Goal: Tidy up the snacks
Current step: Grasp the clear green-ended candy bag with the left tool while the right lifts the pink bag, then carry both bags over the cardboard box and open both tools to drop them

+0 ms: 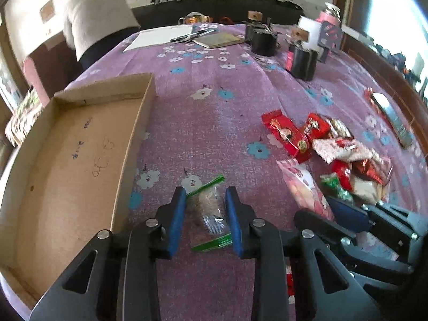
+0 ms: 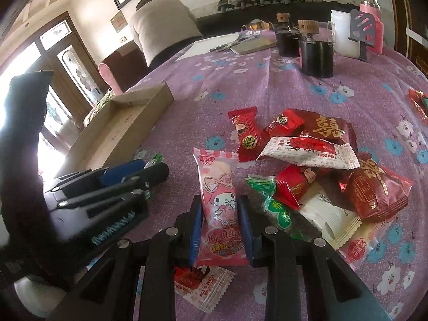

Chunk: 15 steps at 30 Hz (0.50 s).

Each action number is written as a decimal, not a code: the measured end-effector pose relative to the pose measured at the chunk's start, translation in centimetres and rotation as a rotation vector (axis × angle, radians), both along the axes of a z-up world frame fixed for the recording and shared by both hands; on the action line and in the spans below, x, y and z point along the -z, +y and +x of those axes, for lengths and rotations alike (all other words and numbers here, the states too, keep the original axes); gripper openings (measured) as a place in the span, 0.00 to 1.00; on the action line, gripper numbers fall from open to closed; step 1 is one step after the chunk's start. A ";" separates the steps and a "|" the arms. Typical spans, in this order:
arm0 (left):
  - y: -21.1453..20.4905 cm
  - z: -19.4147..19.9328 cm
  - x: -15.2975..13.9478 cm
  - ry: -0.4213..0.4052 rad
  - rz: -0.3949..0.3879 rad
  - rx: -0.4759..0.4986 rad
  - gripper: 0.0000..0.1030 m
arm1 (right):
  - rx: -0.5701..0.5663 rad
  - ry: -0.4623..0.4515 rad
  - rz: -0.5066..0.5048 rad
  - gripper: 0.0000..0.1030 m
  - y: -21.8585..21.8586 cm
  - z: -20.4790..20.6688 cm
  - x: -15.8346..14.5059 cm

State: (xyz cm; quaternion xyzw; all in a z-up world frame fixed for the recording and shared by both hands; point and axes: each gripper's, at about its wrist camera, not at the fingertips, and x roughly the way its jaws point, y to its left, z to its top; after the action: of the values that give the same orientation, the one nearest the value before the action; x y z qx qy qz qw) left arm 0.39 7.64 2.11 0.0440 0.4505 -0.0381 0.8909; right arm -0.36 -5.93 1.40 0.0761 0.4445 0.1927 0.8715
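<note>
— What's in front of you, biggest first?

— The tray (image 1: 80, 144) sits bare on my left. The snack pile (image 2: 315, 160) lies to the right on the cloth (image 1: 214, 112). My right gripper (image 2: 220, 227) straddles the pink packet (image 2: 222, 200), pads at its sides; I cannot tell if they pinch yet. My left gripper (image 1: 205, 208) brackets the clear pouch (image 1: 210, 214), jaws narrow but seemingly not biting.

— How will they handle?

— Both light, I'd judge, with soft, slick film. I'd grip across the filled middle, not the crimped ends, and squeeze gently so nothing inside gets crushed.
</note>
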 end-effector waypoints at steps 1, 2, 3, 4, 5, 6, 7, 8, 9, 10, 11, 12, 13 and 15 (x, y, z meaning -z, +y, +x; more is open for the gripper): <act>0.1 -0.1 -0.1 0.001 -0.013 0.003 0.24 | -0.002 -0.001 0.003 0.25 0.0 -0.1 0.0; 0.3 -0.2 -0.3 -0.002 -0.034 0.001 0.23 | -0.003 -0.002 0.007 0.24 0.0 -0.1 -0.1; 0.4 -0.4 -0.5 -0.010 -0.042 -0.001 0.19 | -0.004 -0.006 0.009 0.24 0.0 -0.3 -0.1; 0.7 -0.5 -0.8 -0.016 -0.058 -0.002 0.19 | -0.001 -0.013 0.010 0.24 -0.1 -0.4 -0.2; 1.0 -0.8 -1.2 -0.019 -0.081 -0.005 0.19 | 0.003 -0.023 0.013 0.24 -0.1 -0.5 -0.4; 1.2 -1.0 -1.6 -0.022 -0.097 -0.007 0.19 | 0.004 -0.037 0.025 0.24 -0.3 -0.7 -0.7; 1.5 -1.3 -2.0 -0.029 -0.110 -0.005 0.19 | 0.003 -0.047 0.038 0.24 -0.4 -0.8 -1.0; 1.6 -1.6 -2.3 -0.037 -0.115 -0.005 0.19 | 0.001 -0.055 0.047 0.24 -0.4 -0.8 -1.1; 1.8 -2.0 -2.8 -0.047 -0.125 -0.005 0.18 | -0.002 -0.067 0.060 0.24 -0.5 -1.0 -1.4; 2.0 -2.4 -3.1 -0.054 -0.137 -0.003 0.19 | -0.005 -0.076 0.068 0.24 -0.5 -1.1 -1.6; 2.3 -3.0 -3.6 -0.064 -0.149 -0.003 0.19 | -0.009 -0.083 0.075 0.24 -0.5 -1.2 -1.7; 2.5 -3.4 -3.9 -0.073 -0.155 -0.003 0.19 | -0.014 -0.086 0.081 0.24 -0.5 -1.2 -1.8; 2.7 -3.8 -4.3 -0.081 -0.164 -0.003 0.19 | -0.017 -0.089 0.084 0.24 -0.5 -1.3 -1.9; 3.2 -4.8 -5.0 -0.097 -0.187 0.001 0.19 | -0.018 -0.094 0.089 0.24 -0.4 -1.4 -2.0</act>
State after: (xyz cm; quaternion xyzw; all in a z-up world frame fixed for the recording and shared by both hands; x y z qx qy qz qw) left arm -4.45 10.84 7.14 -0.0373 0.4014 -0.0781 0.9118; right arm -1.73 -6.36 3.35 0.1016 0.3948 0.2236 0.8853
